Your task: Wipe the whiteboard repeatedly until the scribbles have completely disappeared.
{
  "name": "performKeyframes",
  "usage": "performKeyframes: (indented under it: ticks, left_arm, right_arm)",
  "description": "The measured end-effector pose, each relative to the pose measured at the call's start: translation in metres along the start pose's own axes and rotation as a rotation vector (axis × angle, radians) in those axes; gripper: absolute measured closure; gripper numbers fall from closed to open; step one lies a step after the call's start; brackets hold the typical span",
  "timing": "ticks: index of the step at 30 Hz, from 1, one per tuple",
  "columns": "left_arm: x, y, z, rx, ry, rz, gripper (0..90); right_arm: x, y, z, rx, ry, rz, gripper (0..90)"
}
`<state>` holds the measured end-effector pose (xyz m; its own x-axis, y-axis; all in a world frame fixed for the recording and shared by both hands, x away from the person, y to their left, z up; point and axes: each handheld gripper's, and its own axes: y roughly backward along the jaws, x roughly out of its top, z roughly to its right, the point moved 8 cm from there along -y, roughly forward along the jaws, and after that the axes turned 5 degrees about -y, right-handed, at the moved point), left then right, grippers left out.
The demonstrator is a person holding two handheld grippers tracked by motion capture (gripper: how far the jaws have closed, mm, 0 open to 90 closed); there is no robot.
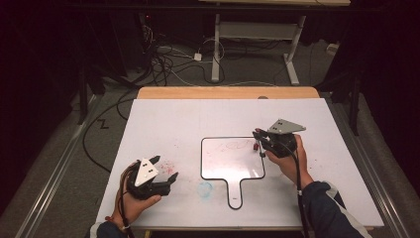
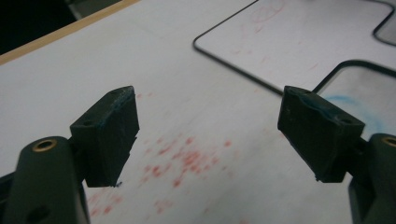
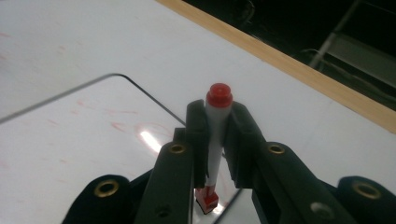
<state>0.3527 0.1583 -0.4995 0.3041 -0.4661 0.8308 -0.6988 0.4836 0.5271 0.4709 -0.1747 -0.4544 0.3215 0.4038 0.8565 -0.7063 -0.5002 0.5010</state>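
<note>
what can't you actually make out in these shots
- Faint red writing on the small whiteboard: high view, too small and pale to read.
- Marker barrel label: right gripper view, hidden between the right gripper jaws shut on it.
- Marker tip against the board: right gripper view, blocked by the jaws.
- Blue smudge: left gripper view, partly behind a jaw of the open left gripper.
</note>
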Motion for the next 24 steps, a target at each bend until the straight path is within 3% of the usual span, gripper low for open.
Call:
performKeyframes:
  ticks: [2, 4, 5, 8, 13, 15, 17, 20, 22, 24]
  left_arm:
    - [-0.008, 0.003, -0.003, 0.017, 0.008, -0.013, 19.5]
    - [-0.012, 0.005, -0.003, 0.007, 0.027, -0.019, 19.5]
    - [-0.014, 0.005, -0.003, 0.007, 0.024, -0.026, 19.5]
    - [-0.012, 0.003, 0.000, -0.008, 0.024, -0.026, 19.5]
    - [-0.010, 0.001, 0.006, -0.027, 0.017, -0.023, 19.5]
    - [-0.010, 0.001, 0.006, -0.029, 0.019, -0.021, 19.5]
    - [-0.011, 0.001, 0.005, -0.030, 0.022, -0.024, 19.5]
    - [-0.011, 0.000, 0.004, -0.029, 0.027, -0.023, 19.5]
    - [-0.010, 0.001, 0.005, -0.043, 0.037, -0.016, 19.5]
    - [-0.009, 0.001, 0.005, -0.042, 0.038, -0.009, 19.5]
  right_arm:
    - [0.001, -0.003, 0.004, -0.002, 0.003, 0.003, 81.5]
    - [0.001, -0.004, 0.007, -0.021, 0.027, -0.003, 81.5]
    - [0.001, -0.003, 0.007, 0.004, 0.019, 0.003, 81.5]
    - [0.000, -0.002, 0.008, 0.021, 0.007, -0.001, 81.5]
    - [0.000, -0.002, 0.008, 0.078, -0.057, 0.010, 81.5]
    - [0.001, -0.003, 0.008, 0.064, -0.043, 0.011, 81.6]
    - [0.001, -0.005, 0.013, -0.009, -0.008, 0.004, 81.6]
    - [0.001, -0.007, 0.016, -0.018, -0.023, 0.021, 81.6]
    - [0.001, -0.006, 0.013, -0.003, -0.020, 0.018, 81.6]
    - [0.001, -0.005, 0.006, 0.056, -0.057, 0.022, 81.6]
